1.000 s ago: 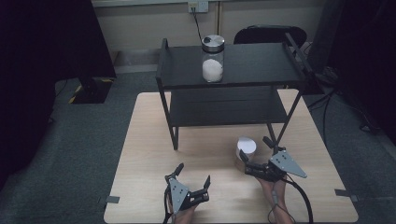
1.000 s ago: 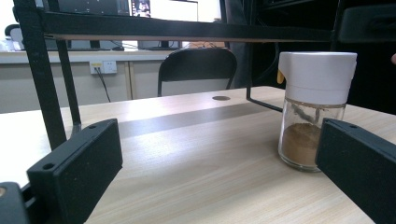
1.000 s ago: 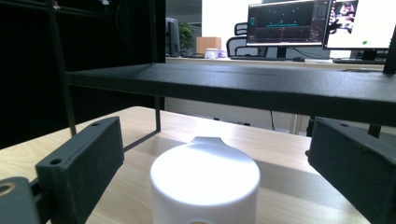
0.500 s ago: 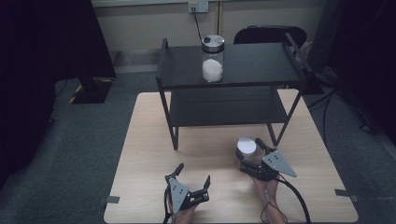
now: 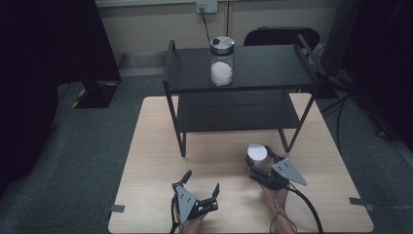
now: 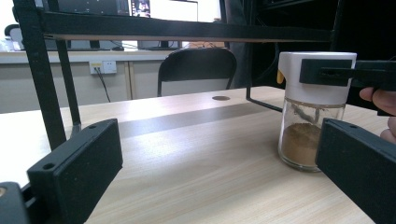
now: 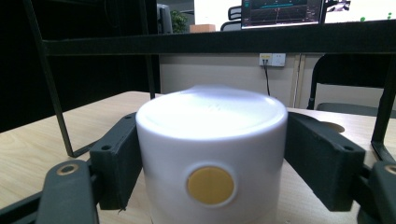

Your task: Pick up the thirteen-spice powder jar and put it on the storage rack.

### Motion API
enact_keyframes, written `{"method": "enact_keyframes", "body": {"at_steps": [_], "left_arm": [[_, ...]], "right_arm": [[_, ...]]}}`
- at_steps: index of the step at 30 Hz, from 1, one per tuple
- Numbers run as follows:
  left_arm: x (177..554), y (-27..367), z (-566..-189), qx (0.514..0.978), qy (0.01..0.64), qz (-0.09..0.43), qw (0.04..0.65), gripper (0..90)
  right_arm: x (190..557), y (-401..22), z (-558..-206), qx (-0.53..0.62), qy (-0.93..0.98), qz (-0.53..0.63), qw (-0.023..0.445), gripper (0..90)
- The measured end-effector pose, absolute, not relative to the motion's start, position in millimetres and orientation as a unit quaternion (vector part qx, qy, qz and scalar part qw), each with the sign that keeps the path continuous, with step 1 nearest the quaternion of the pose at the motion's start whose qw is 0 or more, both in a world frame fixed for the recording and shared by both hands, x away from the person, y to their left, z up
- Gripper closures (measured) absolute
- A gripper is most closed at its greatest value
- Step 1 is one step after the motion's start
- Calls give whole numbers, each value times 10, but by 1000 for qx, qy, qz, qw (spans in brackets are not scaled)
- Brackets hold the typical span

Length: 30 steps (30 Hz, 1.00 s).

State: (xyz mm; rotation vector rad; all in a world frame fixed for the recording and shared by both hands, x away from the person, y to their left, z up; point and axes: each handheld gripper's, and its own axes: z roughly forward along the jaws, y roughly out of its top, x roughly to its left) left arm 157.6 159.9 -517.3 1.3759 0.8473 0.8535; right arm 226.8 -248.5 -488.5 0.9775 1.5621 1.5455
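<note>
On the table (image 5: 146,161), near right, the right gripper (image 5: 259,163) clamps the white cap of a spice jar (image 7: 212,158) standing before the black shelf (image 5: 243,73). Left gripper (image 5: 200,184) rests near, jaws wide, empty.

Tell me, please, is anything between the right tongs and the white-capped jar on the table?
Nothing visible: the right tongs already have a jaw on each side of the white-capped jar, flanking its cap.
</note>
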Motion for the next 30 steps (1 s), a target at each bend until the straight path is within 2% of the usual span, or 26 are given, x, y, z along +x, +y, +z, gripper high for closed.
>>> {"method": "enact_keyframes", "body": {"at_steps": [8,18,30], "left_arm": [[1580,1608,-5172,597,365,368,612,1],[1580,1608,-5172,597,365,368,612,1],[1580,1608,-5172,597,365,368,612,0]], "right_arm": [[2300,-2498,-4887,370,621,592,358,296],[2301,-2521,-4840,383,620,593,343,301],[2279,-2565,-4792,378,625,587,349,302]]}}
